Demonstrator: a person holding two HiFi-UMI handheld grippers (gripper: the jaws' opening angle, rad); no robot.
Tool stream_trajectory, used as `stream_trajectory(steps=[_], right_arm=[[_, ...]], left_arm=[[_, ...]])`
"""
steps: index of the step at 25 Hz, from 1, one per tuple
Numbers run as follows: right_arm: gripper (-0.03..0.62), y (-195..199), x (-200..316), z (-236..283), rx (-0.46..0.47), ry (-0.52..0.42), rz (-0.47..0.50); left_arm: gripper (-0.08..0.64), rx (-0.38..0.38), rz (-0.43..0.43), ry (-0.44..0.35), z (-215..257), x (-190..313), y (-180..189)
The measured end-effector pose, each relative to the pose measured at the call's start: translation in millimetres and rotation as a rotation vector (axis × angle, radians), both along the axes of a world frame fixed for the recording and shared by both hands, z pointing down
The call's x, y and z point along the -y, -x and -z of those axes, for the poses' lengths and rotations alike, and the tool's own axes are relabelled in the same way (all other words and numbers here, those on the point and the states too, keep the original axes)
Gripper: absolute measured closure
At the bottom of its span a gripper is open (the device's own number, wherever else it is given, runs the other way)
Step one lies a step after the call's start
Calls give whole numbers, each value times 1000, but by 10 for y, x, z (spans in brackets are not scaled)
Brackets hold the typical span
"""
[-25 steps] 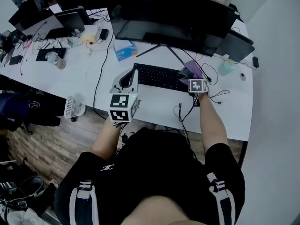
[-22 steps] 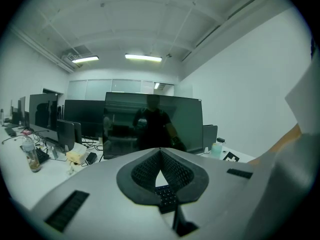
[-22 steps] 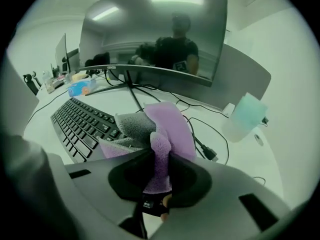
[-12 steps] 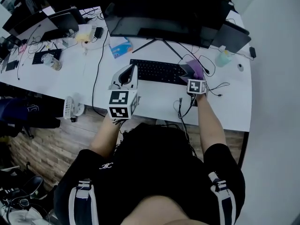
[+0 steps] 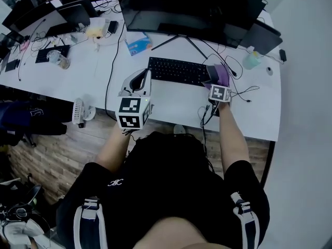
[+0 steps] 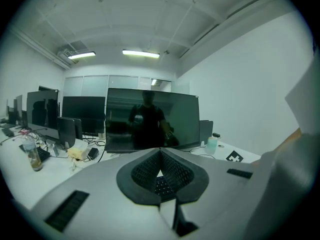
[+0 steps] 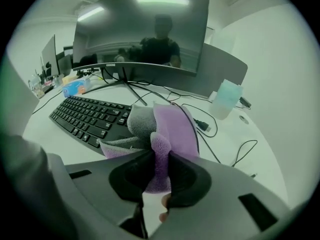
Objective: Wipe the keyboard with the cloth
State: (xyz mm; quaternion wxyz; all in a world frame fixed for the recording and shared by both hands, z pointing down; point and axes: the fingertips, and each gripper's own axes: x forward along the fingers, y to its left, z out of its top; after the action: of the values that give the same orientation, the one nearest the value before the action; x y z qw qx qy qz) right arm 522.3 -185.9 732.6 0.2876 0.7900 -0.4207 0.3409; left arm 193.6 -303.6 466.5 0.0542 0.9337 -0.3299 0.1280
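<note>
Clamping a purple-and-grey cloth (image 7: 172, 126) between its closed fingers (image 7: 189, 180), the right gripper (image 7: 159, 170) holds it over the right end of the black keyboard (image 5: 179, 70), which lies on the white counter (image 5: 171, 101) below a dark monitor (image 5: 192, 9). Left gripper (image 6: 160, 173) is raised near the keyboard's left end, fingers (image 6: 141, 176) together with nothing between them.

Open-plan office: long white desks (image 5: 171, 101), big dark monitors (image 5: 192, 9), a keyboard (image 5: 176, 70), trailing cables (image 5: 111, 53), ceiling strip lights (image 6: 141, 53).
</note>
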Motion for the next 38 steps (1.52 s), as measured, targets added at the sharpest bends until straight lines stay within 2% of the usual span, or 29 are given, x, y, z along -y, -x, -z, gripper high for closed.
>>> stream_trajectory(steps=[3,8,11,18,33,38], right_arm=[[505,221,143,-32,30,-8,25],[506,512,319,12,3,16,62],[508,724,470,-45,33,18,119],[511,1279,911,-12,6,7,279],[509,2515,1709,-28,23,-6,599],[509,2778,1885,-36,42,-1,655]], left_arm=[[549,0,7,7,-25,18,130],[549,-8,33,10,-9,83,321],[549,-9,56,15,-22,122,441],[549,-3,140,25,-31,233,775],[549,25,333,20,-2,300,1441],[549,31,416,25,-15,285,1752]])
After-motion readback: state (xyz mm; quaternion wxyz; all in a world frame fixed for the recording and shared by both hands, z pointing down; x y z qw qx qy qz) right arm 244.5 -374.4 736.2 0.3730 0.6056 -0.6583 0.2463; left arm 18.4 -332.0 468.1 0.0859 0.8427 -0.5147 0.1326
